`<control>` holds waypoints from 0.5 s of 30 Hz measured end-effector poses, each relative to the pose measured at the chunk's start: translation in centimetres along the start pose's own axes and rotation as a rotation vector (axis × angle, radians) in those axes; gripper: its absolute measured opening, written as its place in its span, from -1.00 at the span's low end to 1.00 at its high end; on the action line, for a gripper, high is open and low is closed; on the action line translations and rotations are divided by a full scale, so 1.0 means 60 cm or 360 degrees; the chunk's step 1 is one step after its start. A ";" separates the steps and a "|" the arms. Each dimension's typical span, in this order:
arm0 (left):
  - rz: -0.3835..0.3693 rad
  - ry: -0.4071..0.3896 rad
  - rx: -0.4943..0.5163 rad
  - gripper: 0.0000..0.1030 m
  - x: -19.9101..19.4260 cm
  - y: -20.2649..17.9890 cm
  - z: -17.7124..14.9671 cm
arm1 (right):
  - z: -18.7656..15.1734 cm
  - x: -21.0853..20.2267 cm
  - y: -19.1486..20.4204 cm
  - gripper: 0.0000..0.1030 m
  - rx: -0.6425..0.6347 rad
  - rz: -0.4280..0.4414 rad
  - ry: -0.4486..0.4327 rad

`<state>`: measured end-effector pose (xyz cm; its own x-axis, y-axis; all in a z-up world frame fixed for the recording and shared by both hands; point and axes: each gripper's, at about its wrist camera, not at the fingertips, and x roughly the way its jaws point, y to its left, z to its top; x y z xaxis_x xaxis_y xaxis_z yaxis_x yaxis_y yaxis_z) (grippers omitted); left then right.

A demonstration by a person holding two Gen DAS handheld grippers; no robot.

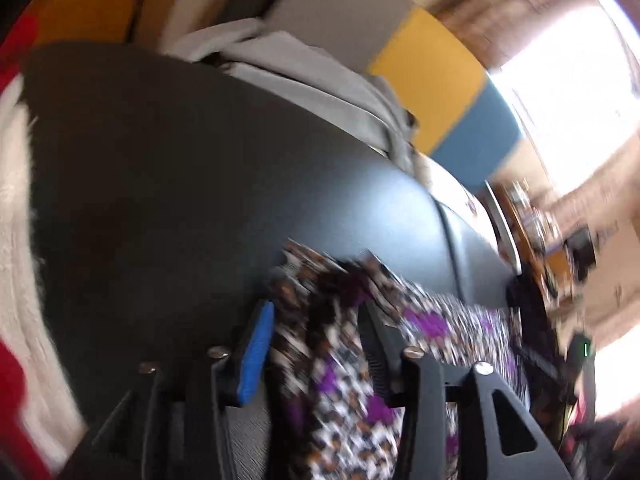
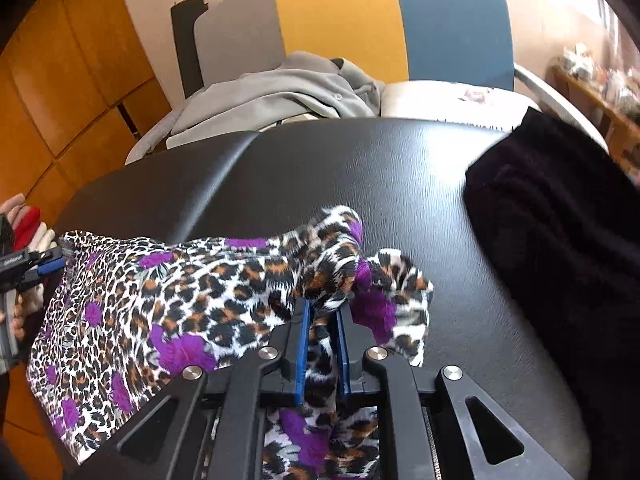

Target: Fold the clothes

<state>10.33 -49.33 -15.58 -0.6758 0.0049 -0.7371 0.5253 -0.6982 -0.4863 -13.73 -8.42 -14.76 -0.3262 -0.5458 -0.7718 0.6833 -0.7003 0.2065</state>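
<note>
A leopard-print garment with purple flowers (image 2: 168, 300) hangs stretched between both grippers above the black padded table (image 2: 320, 168). My right gripper (image 2: 322, 312) is shut on a bunched corner of it. My left gripper (image 1: 316, 316) is shut on the other end of the garment (image 1: 344, 380); it also shows at the left edge of the right wrist view (image 2: 48, 264). The left wrist view is motion-blurred.
A black garment (image 2: 560, 248) lies on the table's right side. A grey hoodie (image 2: 280, 92) and a white cloth (image 2: 452, 100) lie on a grey, yellow and blue chair (image 2: 340, 12) behind the table. Red and white folded clothes (image 1: 16, 240) sit at the left.
</note>
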 end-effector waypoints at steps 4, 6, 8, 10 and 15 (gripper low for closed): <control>0.0149 0.0034 0.0289 0.05 0.002 -0.053 -0.025 | -0.008 -0.004 -0.007 -0.71 0.0045 0.0035 -0.0013; 0.0281 0.0057 0.0443 0.05 0.010 -0.079 -0.037 | -0.008 -0.001 -0.006 -0.59 0.0037 0.0063 -0.0005; 0.0417 0.0122 0.0665 0.05 0.032 -0.108 -0.063 | -0.009 0.002 -0.005 -0.36 0.0027 0.0089 0.0003; 0.0512 0.0132 0.0833 0.05 0.047 -0.128 -0.086 | -0.010 0.005 0.011 -0.20 -0.0062 0.0051 0.0020; 0.0566 -0.0017 0.0561 -0.84 0.016 -0.093 -0.059 | -0.019 0.004 0.034 -0.21 -0.0238 -0.0067 0.0041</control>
<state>8.57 -42.91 -15.22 -0.4930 -0.2833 -0.8226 0.5185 -0.8549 -0.0164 -11.68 -9.44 -15.21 -0.3410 -0.5040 -0.7936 0.7598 -0.6449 0.0831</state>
